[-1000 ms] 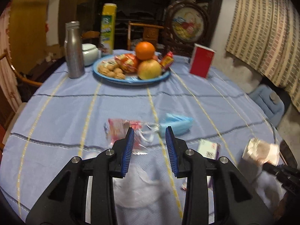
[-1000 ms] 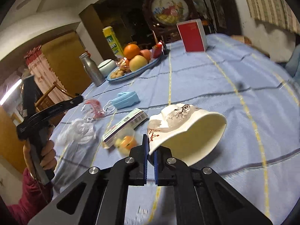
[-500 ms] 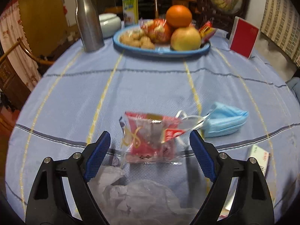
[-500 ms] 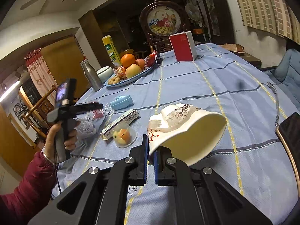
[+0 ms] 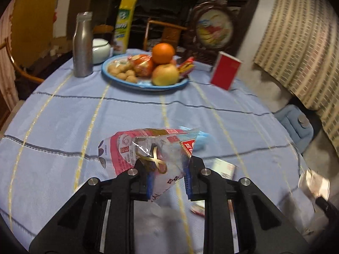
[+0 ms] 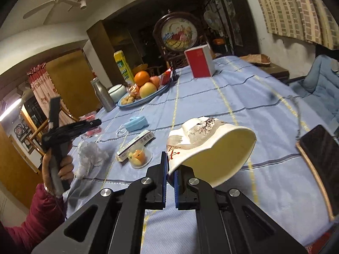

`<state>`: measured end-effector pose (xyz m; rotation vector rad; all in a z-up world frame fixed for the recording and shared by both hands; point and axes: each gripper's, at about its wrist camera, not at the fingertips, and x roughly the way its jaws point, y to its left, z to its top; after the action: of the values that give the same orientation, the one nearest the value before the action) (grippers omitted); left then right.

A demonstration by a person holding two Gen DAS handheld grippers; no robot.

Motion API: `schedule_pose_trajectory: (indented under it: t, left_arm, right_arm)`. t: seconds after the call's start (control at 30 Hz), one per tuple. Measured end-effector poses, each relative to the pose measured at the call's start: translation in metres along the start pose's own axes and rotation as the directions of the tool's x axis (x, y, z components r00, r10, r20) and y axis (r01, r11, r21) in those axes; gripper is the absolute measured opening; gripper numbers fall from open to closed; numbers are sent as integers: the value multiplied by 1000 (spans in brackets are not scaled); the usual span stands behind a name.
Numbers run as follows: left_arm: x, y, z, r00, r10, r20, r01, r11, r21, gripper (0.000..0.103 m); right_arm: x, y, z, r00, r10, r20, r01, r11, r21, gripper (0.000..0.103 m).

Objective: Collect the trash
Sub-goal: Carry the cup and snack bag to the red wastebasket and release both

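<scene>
My left gripper (image 5: 167, 169) is shut on a red and clear snack wrapper (image 5: 144, 146), which hangs crumpled between the blue pads just above the blue tablecloth (image 5: 63, 116). The right wrist view shows this gripper (image 6: 93, 123) at the left, held by a hand in a dark red sleeve. My right gripper (image 6: 170, 165) is shut on the rim of a squashed white paper cup (image 6: 211, 148) with ink drawings, held over the table. On the cloth lie a blue face mask (image 6: 136, 123), a small carton (image 6: 137, 142), a clear tub with fruit peel (image 6: 139, 156) and crumpled white plastic (image 6: 91, 154).
At the far side stand a blue plate (image 5: 144, 85) of fruit and snacks, a steel bottle (image 5: 82, 46), a white lidded pot (image 5: 101, 49), a yellow carton (image 5: 125, 25) and a red box (image 5: 225, 73). A dark phone (image 6: 320, 148) lies near the table's right edge.
My left gripper opened wide around the snack wrapper, then closed on it and raised it off the cloth. My right gripper, still holding the cup, drew back from the fruit plate.
</scene>
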<state>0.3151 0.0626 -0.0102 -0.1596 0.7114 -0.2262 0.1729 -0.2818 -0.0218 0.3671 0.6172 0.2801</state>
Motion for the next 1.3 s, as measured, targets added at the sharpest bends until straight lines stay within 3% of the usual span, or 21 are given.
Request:
schedule_pose_trajectory:
  t: [0.37,0.67,0.83,1.07,1.23,1.3]
  left_arm:
    - [-70,-112,-32,987,-157,41,148,974,172,24]
    - [-110,-216,-78,953,-304,20,283,908,309,24]
    - [-118,-282,-112,923,-384,-39,368,846,387,24]
    - [-108,-361,-156,872,-459,-171,484,751,449,24]
    - [-86,-406,-189,846,-456,-278,533,696,481,24]
    - [-76,-419,-200,838,-446,-315,546,681,487,24]
  right_arm:
    - [-95,-33,-23,990,-39,136,33,998,45,6]
    - [-184,-69,-54,963,-100,252,81,993,87,6]
    - [-229,-100,-81,944,-168,284,135,982,131,6]
    - [-261,-156,-123,926,-286,248,230,945,234,7]
    - [-252,-202,-162,928,-346,139,290,904,313,8]
    - [-236,-223,-178,935,-352,53,316,889,331,10]
